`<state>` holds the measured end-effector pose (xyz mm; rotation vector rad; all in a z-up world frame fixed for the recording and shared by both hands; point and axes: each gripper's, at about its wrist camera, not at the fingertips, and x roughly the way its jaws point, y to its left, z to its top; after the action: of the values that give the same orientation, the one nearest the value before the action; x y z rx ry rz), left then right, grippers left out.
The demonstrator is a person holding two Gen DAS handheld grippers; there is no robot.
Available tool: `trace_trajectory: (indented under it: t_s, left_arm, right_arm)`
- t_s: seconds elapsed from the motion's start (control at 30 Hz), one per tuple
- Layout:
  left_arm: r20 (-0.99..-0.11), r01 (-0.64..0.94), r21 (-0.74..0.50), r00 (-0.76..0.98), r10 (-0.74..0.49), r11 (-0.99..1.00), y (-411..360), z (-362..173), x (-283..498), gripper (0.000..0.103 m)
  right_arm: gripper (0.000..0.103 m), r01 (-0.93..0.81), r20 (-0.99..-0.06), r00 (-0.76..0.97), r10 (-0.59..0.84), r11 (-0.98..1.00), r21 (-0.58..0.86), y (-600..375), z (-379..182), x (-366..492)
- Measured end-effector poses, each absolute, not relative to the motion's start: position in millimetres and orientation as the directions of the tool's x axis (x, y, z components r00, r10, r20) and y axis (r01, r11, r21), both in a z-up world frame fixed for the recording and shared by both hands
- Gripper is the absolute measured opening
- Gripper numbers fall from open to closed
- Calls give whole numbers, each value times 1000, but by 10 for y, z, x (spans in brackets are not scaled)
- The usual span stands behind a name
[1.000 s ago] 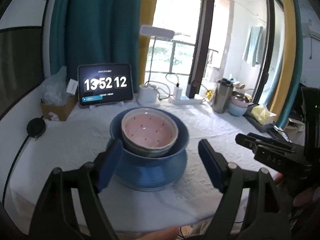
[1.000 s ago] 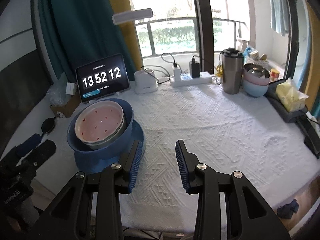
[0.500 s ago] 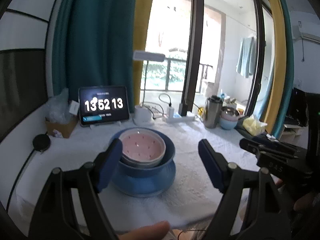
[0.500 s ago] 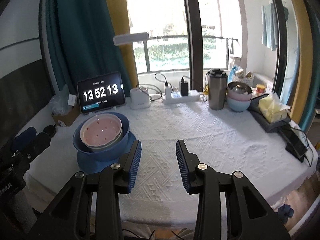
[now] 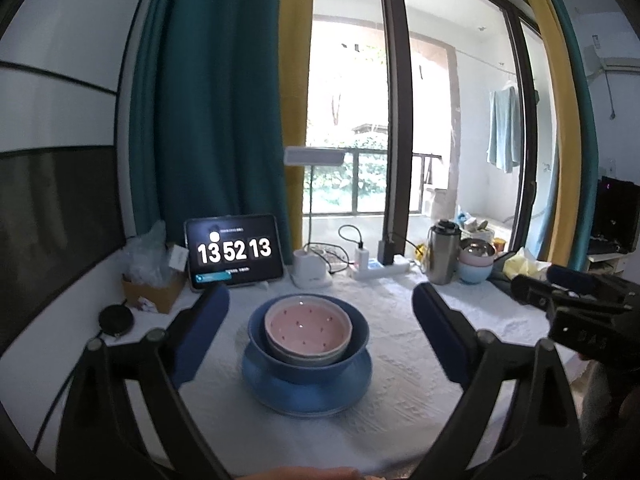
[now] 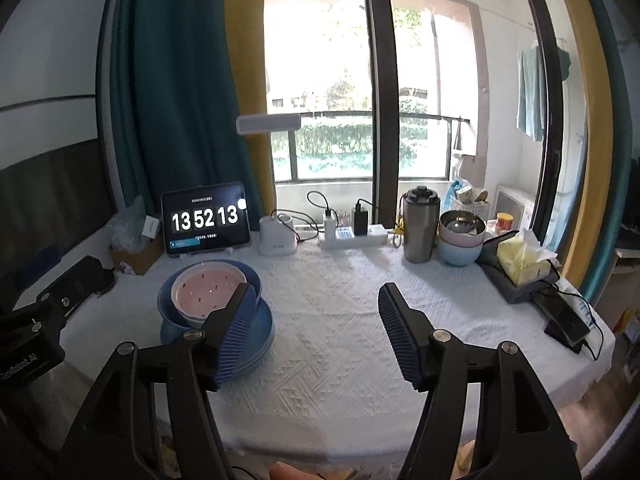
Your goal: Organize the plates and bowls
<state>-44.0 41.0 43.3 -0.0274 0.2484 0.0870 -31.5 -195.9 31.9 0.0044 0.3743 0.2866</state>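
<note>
White-clothed table (image 5: 400,360), stacked bowls (image 5: 307,330) now farther off, both hand-held grippers opening

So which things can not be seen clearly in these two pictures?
- Blue plate under the blue bowl: right wrist view, a gripper finger covers its near side.
- Small line of text on the tablet: too small in both views.
- Contents of the steel bowl on the far bowl stack: too small and shadowed.
- Person's hand: left wrist view, cut off by the bottom edge.
- Black device: screen dark.
</note>
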Motion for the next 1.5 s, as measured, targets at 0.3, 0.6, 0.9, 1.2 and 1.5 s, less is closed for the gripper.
trace_trajectory:
  t_s: [0.3, 0.6, 0.9, 1.2, 1.5]
  left_arm:
    - [-254, -96, -2, 963, 92, 995, 377, 488, -451, 94]
    - [-247, -91, 1, 965, 89, 996, 356, 514, -479, 94]
    - [-248, -85, -4, 965, 81, 996, 350, 518, -492, 94]
    - [-248, -85, -5, 965, 81, 996, 352, 514, -495, 94]
    - [-250, -90, -5, 964, 86, 996, 351, 504, -510, 94]
  right_arm:
    - [68, -271, -332, 902, 277, 960, 64, -2029, 396, -395]
    - [68, -269, -329, 903, 277, 961, 70, -2047, 422, -403]
    - [68, -269, -334, 901, 277, 961, 70, -2028, 419, -399]
    - [68, -269, -335, 901, 276, 961, 69, -2023, 412, -394]
    - [68, -269, -335, 901, 276, 961, 70, -2021, 414, -395]
